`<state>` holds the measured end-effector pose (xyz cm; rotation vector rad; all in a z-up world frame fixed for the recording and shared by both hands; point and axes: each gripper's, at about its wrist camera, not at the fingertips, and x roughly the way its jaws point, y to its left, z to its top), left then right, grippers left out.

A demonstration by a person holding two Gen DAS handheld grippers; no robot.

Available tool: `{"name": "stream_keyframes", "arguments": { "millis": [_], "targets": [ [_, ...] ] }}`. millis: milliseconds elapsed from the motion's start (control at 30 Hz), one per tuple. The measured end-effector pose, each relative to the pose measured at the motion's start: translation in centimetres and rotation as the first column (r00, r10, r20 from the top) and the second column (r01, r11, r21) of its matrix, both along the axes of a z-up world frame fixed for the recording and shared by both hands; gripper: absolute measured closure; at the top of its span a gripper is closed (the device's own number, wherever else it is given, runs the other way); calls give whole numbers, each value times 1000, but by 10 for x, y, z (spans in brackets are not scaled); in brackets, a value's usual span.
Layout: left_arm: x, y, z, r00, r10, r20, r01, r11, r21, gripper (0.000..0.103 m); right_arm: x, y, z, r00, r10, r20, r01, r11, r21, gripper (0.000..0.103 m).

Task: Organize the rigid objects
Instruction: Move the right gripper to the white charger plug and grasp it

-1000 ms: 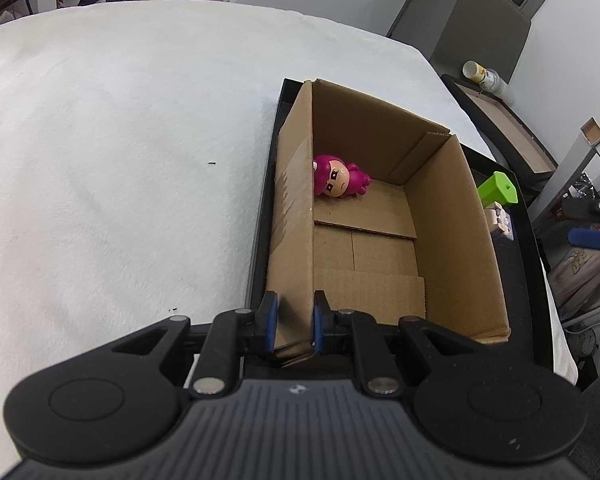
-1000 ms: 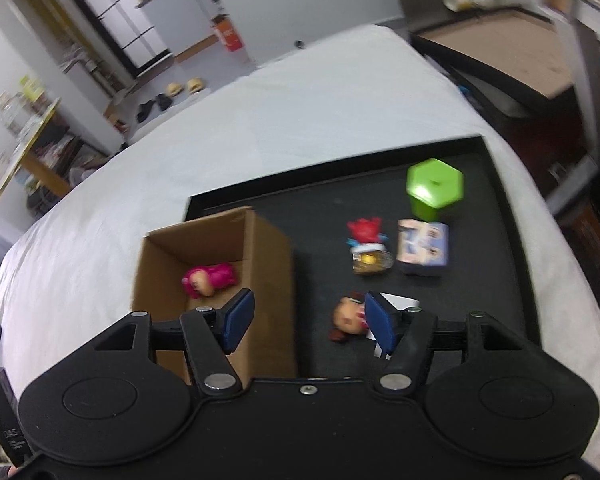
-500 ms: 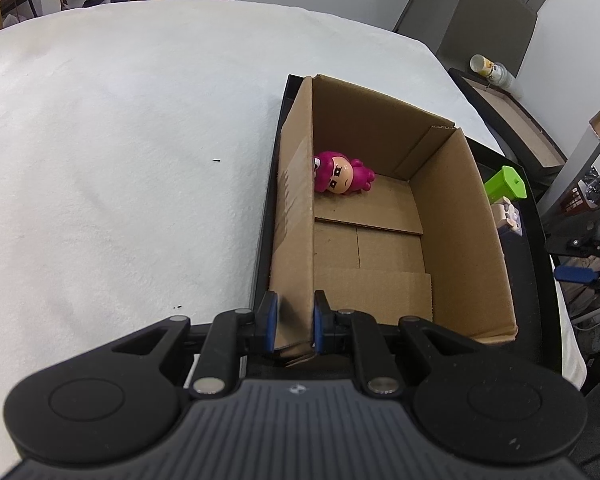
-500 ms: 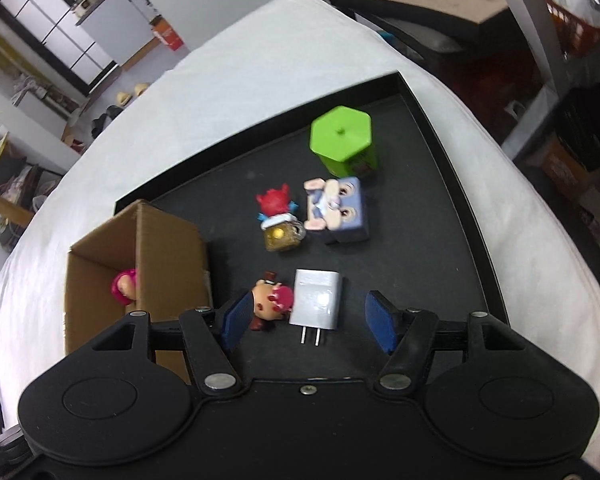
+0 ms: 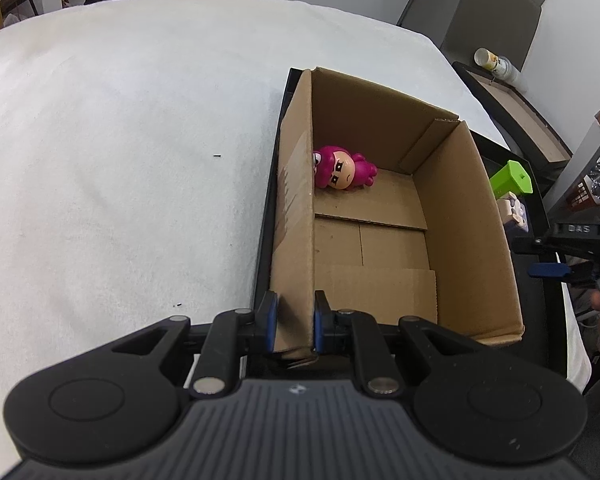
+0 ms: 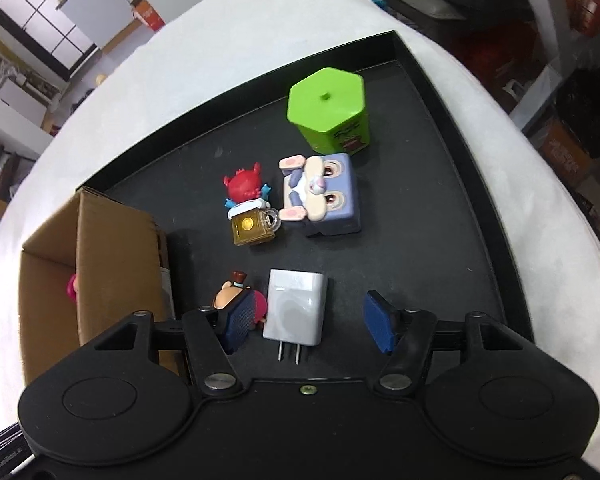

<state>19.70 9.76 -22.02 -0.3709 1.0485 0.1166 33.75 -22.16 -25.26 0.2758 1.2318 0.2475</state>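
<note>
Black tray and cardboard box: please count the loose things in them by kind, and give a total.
Toy figures: 4 (pink figure in the brown cardboard box, red figure on a yellow mug, lavender block rabbit figure, small brown-haired figure)
Green hexagonal containers: 1
White plug chargers: 1
Total: 6

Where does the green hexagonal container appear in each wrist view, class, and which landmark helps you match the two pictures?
Left wrist view: the green hexagonal container peeks out at the right edge, beyond the cardboard box's right wall.
Right wrist view: the container stands upper centre on the black tray, behind the blue bunny block.
Shared landmark: the cardboard box, at the left in the right wrist view.
</note>
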Motion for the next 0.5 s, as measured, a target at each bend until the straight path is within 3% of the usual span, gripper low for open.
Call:
{"name": "stream_keyframes", "arguments": {
  "millis": [367,500],
  "targets": [
    [6,-2,-6,1000,-9,-22,9,1000,11,88,13,7,-12,1000,-30,-9,29,997,-73,47],
    [6,-1,-7,1000,-4,-22,4,1000,3,88,14,13,-17,999,1,-33,-4,997,-76,47]
  ]
}}
